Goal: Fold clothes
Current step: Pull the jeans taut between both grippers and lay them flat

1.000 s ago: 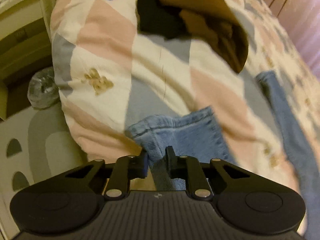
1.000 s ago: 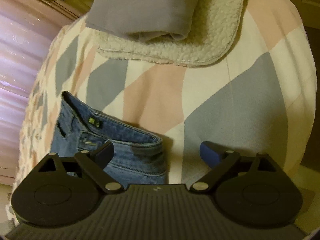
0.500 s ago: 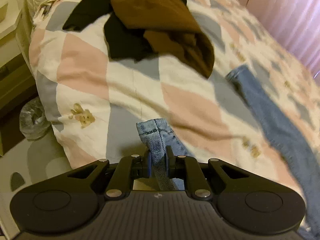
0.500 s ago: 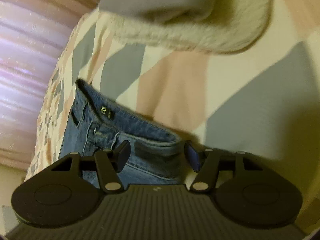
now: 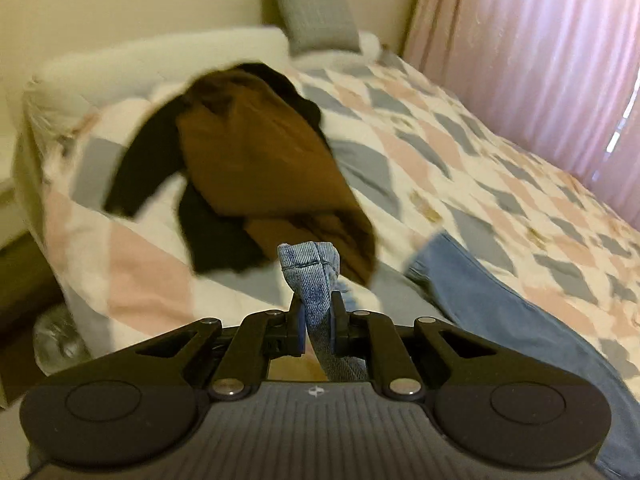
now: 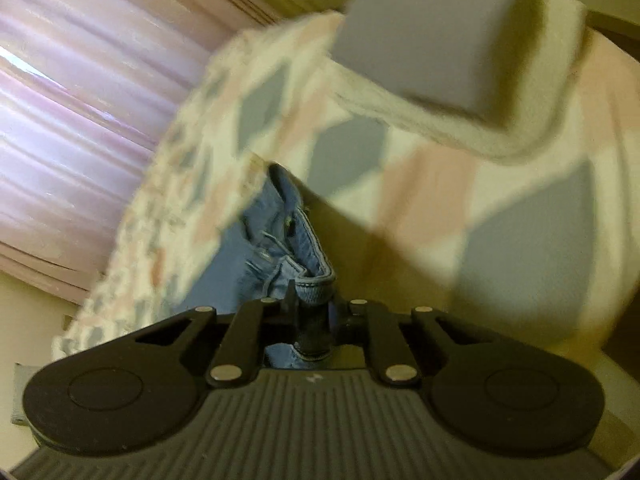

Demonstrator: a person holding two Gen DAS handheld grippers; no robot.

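Note:
A pair of blue jeans (image 5: 480,300) lies across the patchwork bedspread (image 5: 440,152). My left gripper (image 5: 316,308) is shut on one leg's hem (image 5: 310,264), which sticks up between the fingers above the bed. In the right wrist view the jeans (image 6: 256,248) hang from the waistband (image 6: 316,284). My right gripper (image 6: 312,300) has its jaws closing on that waistband, with the denim pinched between them and lifted off the cover. The rest of the jeans below both grippers is hidden by the gripper bodies.
A brown garment (image 5: 260,168) lies on a black one (image 5: 216,232) near the head of the bed. A grey pillow (image 5: 316,16) leans on the wall. A folded grey garment (image 6: 432,40) sits on a cream fleece (image 6: 520,136). Pink curtains (image 5: 540,60) line the far side.
The right jaws went from wide open around the waistband to pinched on it. Both grippers have risen, lifting the hem and the waistband off the bed.

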